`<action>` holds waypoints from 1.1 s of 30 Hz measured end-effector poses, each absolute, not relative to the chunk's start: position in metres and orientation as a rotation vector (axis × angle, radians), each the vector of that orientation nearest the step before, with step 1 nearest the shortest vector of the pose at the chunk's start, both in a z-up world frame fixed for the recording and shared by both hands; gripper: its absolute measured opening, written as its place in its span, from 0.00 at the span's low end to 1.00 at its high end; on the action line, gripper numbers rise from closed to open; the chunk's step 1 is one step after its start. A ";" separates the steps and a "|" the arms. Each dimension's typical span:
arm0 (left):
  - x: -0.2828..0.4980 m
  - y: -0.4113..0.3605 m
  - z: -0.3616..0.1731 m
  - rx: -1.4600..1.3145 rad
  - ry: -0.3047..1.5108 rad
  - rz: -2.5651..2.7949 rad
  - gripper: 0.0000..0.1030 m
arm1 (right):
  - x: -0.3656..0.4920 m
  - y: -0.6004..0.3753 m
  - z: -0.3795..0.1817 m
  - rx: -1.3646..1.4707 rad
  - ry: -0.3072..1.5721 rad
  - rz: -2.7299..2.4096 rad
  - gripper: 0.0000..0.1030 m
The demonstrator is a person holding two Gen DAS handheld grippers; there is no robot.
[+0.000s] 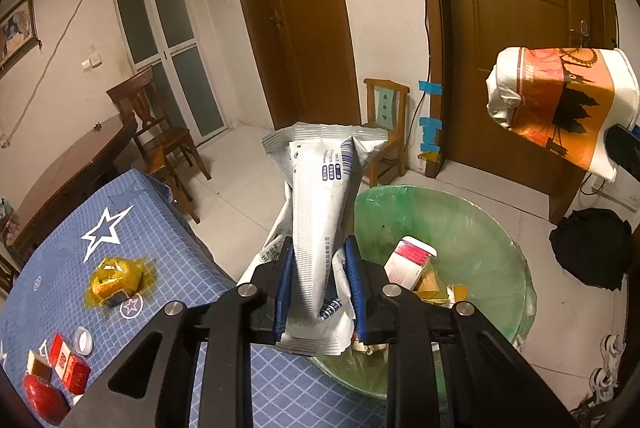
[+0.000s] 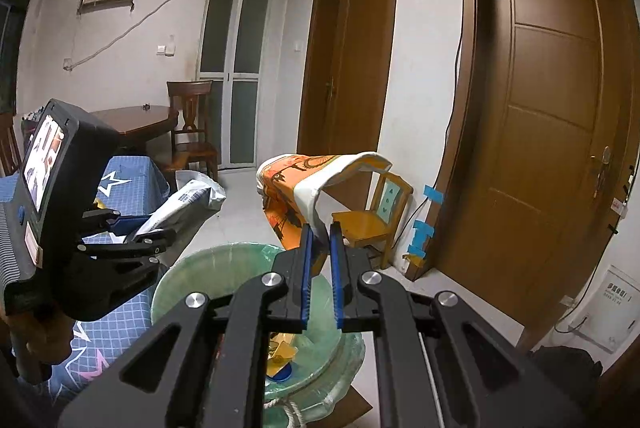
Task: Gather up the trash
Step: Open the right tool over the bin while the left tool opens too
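Left gripper pinches a white pouch, holding it upright over the near-left rim of the bin. Bin has a green liner and already holds a red-white box and yellow scraps. Right of it, high, hangs an orange cup, crushed, above the bin's far right. Still on the table at left: yellow wrapper, white cap, red packs, a red thing at the near edge.

Right wrist view: right gripper nips the orange cup by its rim between nearly closed fingers, above the bin. Left gripper sits left with the pouch clamped.

Judgement: partway through. Some trash binned, two pieces in hand over the bin, not dropped; at least four items left on the table.
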State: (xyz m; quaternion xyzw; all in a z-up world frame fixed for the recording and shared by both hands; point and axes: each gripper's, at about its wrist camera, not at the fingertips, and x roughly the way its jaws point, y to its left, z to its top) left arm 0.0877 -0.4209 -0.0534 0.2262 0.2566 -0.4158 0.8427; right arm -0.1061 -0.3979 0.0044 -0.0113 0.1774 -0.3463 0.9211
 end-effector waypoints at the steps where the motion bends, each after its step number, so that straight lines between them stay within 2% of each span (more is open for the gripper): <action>1: 0.089 -0.421 -0.054 0.478 0.546 -0.880 0.25 | -0.106 -0.399 0.005 -0.023 0.366 -0.711 0.07; 6: 0.096 -0.422 -0.058 0.469 0.572 -0.905 0.25 | -0.103 -0.404 0.002 -0.012 0.379 -0.704 0.07; 9: 0.102 -0.422 -0.062 0.468 0.602 -0.937 0.30 | -0.094 -0.408 -0.005 -0.006 0.438 -0.674 0.11; 10: 0.104 -0.423 -0.063 0.470 0.610 -0.932 0.38 | -0.092 -0.410 -0.008 0.001 0.451 -0.669 0.21; 12: 0.110 -0.420 -0.065 0.466 0.621 -0.924 0.40 | -0.092 -0.412 -0.011 0.023 0.455 -0.647 0.27; 33: 0.126 -0.377 -0.075 0.424 0.646 -0.853 0.44 | -0.076 -0.398 -0.007 0.023 0.442 -0.581 0.27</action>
